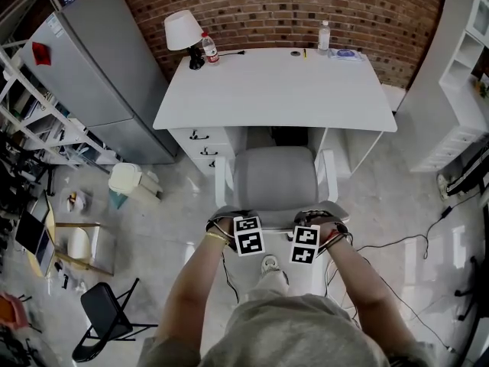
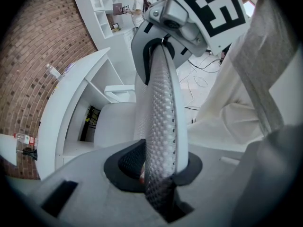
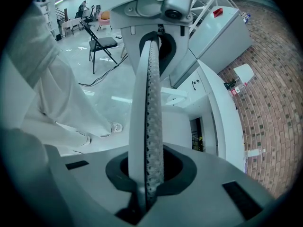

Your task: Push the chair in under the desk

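Chair [image 1: 275,176]: stands facing counter [image 1: 275,90], seat front about at its edge, not fully under.
Left gripper [image 1: 227,220], right gripper [image 1: 327,220]: each clamped on backrest [image 2: 163,126] top.
Handling: push both sides evenly and straight, so armrests [image 1: 223,178] likely clear the opening.

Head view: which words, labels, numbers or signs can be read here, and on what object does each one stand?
No text can be read in this view.
Red-label bottle on the desk: print too small to read.
Clear bottle: label too small to read.
Red sticker on the grey refrigerator: too blurred to read.
Square markers: black-and-white patterns, not letters.
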